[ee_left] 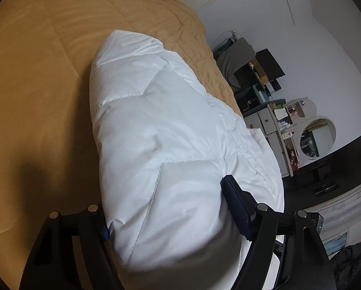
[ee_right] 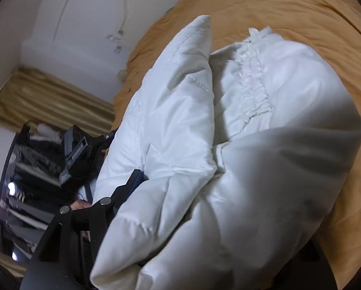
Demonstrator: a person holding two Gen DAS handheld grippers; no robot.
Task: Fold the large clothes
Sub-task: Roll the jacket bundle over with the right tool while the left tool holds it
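A white quilted puffer jacket (ee_left: 156,133) lies bunched on a mustard-yellow bedspread (ee_left: 35,72). My left gripper (ee_left: 166,212) is shut on a thick fold of the jacket, with the blue-padded right finger (ee_left: 233,200) pressed into the fabric and the left finger mostly hidden by it. In the right wrist view the same jacket (ee_right: 241,133) fills the frame, folded over itself with a gathered seam on top. My right gripper (ee_right: 199,188) grips a thick bundle of it; only its left finger (ee_right: 132,181) shows.
The bedspread (ee_right: 289,7) spreads beyond the jacket. Shelves, boxes and a round mirror (ee_left: 318,137) stand past the bed's right edge. The other gripper's camera (ee_right: 76,152), a dark wardrobe and a gold curtain (ee_right: 47,101) show at left in the right wrist view.
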